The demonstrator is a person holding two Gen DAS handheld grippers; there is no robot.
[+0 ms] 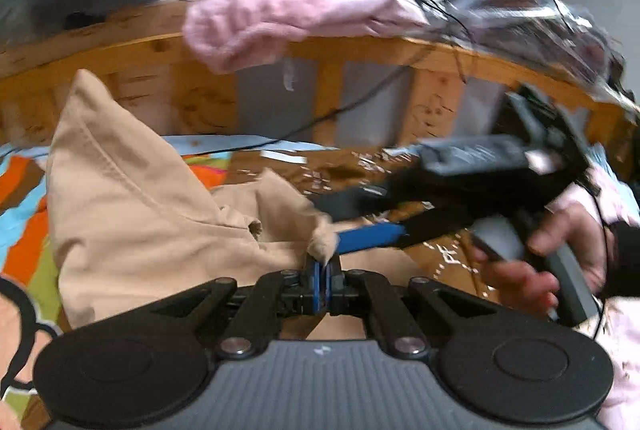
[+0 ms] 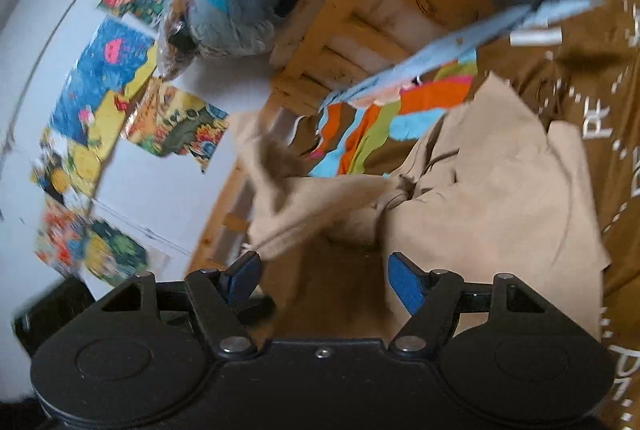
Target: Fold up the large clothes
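On the bed, ahead of both tools: scene ran as below.
Bed: brown printed cover [image 1: 400, 166] lay under everything, wooden frame [image 1: 360, 50] beyond the fingertips.
Garment: tan garment [image 1: 132, 198] was heaped just ahead of the left gripper [image 1: 322, 270], one peak raised at far left; in the right view it spread ahead and right of the pads.
Left tool: clenched on a small tan corner [image 1: 322, 244], jaws fully together.
Right tool: right gripper [image 2: 322, 280] stood released, blue pads apart, cloth beyond them and none pinched; a hand [image 1: 560, 250] carried it.
Step advice: likely spreading; right should take a matching corner, then both pull apart evenly, keeping the cloth taut.
Hard to see: heavy motion blur; garment type, sleeves and hem unreadable; far side of the heap hidden; pink fabric [image 1: 280, 14] on the frame only partly in view.
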